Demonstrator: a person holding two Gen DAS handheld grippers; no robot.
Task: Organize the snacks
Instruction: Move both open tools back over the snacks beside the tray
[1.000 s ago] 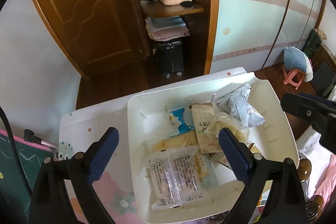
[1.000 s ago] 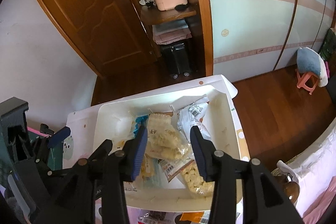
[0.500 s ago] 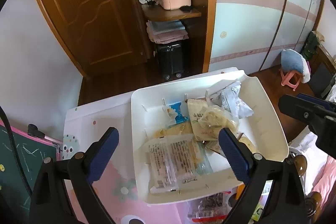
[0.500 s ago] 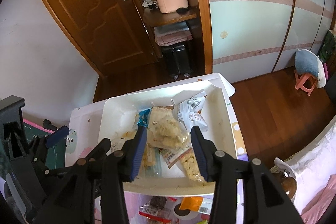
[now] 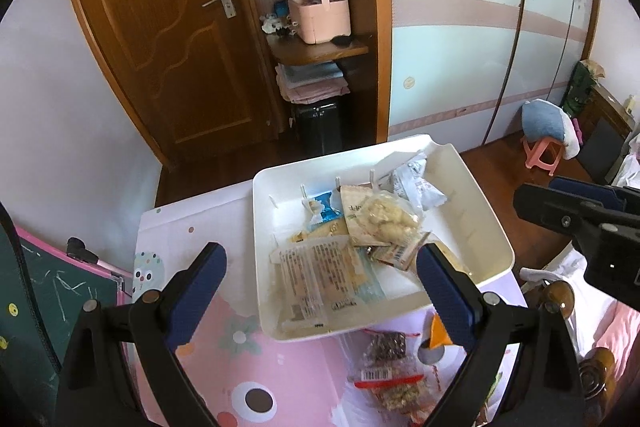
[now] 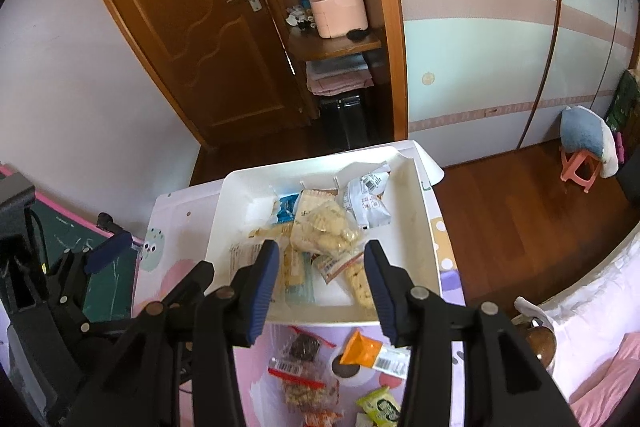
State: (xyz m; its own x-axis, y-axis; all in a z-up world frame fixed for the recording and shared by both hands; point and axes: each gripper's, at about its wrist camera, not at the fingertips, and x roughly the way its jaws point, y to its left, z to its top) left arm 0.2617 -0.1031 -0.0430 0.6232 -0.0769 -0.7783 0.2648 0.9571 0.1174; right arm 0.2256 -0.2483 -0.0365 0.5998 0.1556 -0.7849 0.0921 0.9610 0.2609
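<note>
Bedroom with a brown wooden door and a pale blue wall behind a pink patterned worktop; on the worktop sits a white tray piled with snack packets, among them a clear bag of pale puffs, a flat clear packet with printed text and a white packet; just in front of the tray, loose on the worktop, lie a dark snack bag and an orange packet; the left gripper hangs above the tray's near part, jaws spread wide, holding nothing; the right gripper hangs over the tray's near edge, jaws parted, also empty.
</note>
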